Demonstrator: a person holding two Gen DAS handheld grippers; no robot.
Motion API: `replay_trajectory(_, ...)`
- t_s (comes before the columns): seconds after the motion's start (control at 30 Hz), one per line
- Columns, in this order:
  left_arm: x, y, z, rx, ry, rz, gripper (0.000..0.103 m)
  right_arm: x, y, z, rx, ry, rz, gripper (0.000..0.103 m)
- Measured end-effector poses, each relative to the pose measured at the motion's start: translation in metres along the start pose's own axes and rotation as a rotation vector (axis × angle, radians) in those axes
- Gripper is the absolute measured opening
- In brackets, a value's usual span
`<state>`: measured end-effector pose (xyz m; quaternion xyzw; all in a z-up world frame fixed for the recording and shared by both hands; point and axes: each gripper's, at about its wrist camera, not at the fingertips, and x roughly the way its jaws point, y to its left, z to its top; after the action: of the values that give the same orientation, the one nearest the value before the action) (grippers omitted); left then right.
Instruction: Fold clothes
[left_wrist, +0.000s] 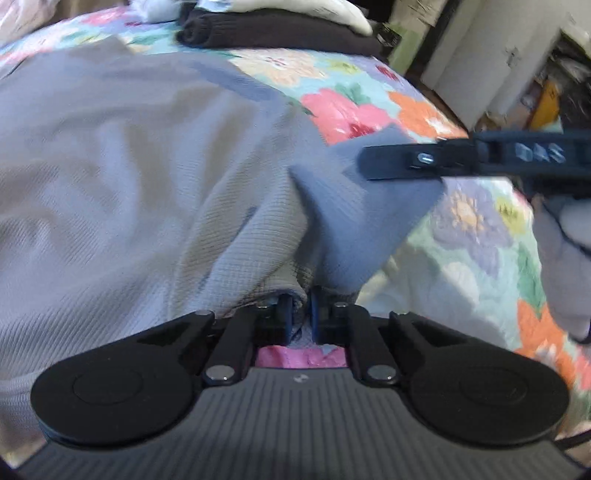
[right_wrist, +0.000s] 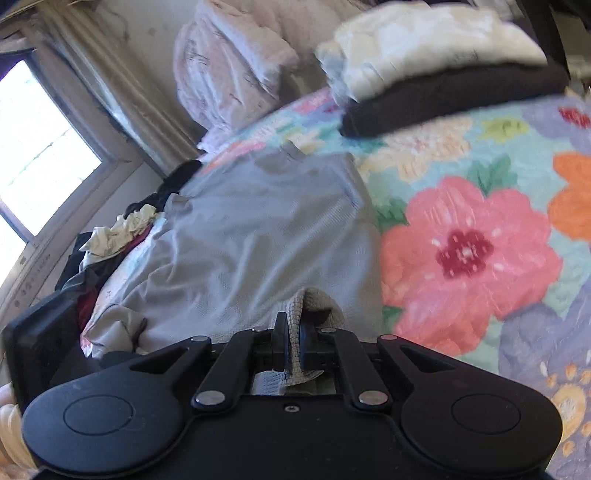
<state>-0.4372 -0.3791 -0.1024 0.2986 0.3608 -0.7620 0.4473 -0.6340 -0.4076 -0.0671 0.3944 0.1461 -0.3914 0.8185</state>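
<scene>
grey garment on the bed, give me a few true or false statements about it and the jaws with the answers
1. The left gripper has its jaws shut on the grey garment. True.
2. The right gripper is open and clear of any cloth. False: its jaws are shut on a fold of the grey garment.
3. The garment lies on a plain white sheet. False: it lies on a floral bedspread.
4. A folded dark garment sits at the far end of the bed with a white one on top. True.
5. The grey garment is already folded into a neat square. False: it is spread out and wrinkled.
</scene>
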Motion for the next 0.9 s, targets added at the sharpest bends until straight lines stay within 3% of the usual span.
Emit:
replay_trajectory(0.13, -0.051, -0.007, 0.000, 0.029, -0.048, -0.015, 0.008, -0.022, 0.015, 0.006, -0.052, -0.033, -0.003, 0.007)
replay_trajectory(0.23, -0.086, -0.005, -0.004, -0.054, -0.064, -0.053, 0.008, -0.048, 0.025, 0.012, -0.070, -0.040, 0.027, 0.007)
replay_trajectory(0.33, -0.092, -0.003, -0.014, -0.133, 0.056, -0.077, 0.008, -0.063, 0.034, 0.005, -0.119, 0.009, 0.014, 0.007)
replay_trajectory(0.43, -0.074, -0.005, -0.026, -0.121, 0.159, -0.025, 0.010, -0.053, 0.035, -0.020, -0.141, 0.125, -0.033, 0.007)
replay_trajectory(0.53, -0.047, 0.002, -0.039, -0.122, 0.249, 0.010, 0.018, -0.027, 0.031, -0.050, -0.180, 0.231, -0.140, 0.007)
replay_trajectory(0.6, -0.045, 0.008, -0.044, -0.148, 0.274, 0.009, 0.020, -0.013, 0.029, -0.065, -0.233, 0.272, -0.229, 0.007)
replay_trajectory(0.67, -0.060, 0.011, -0.044, -0.135, 0.255, 0.015, 0.024, -0.016, 0.034, -0.067, -0.276, 0.274, -0.265, 0.008)
replay_trajectory(0.77, -0.095, 0.017, -0.042, -0.064, 0.207, 0.116, 0.029, -0.036, 0.055, -0.056, -0.370, 0.241, -0.341, 0.015)
replay_trajectory(0.8, -0.109, 0.022, -0.042, -0.043, 0.188, 0.162, 0.031, -0.044, 0.065, -0.050, -0.408, 0.217, -0.356, 0.021)
replay_trajectory(0.83, -0.121, 0.030, -0.042, -0.029, 0.168, 0.210, 0.032, -0.051, 0.075, -0.042, -0.440, 0.186, -0.349, 0.032)
replay_trajectory(0.9, -0.147, 0.053, -0.044, -0.022, 0.124, 0.306, 0.039, -0.058, 0.096, -0.025, -0.478, 0.134, -0.283, 0.043)
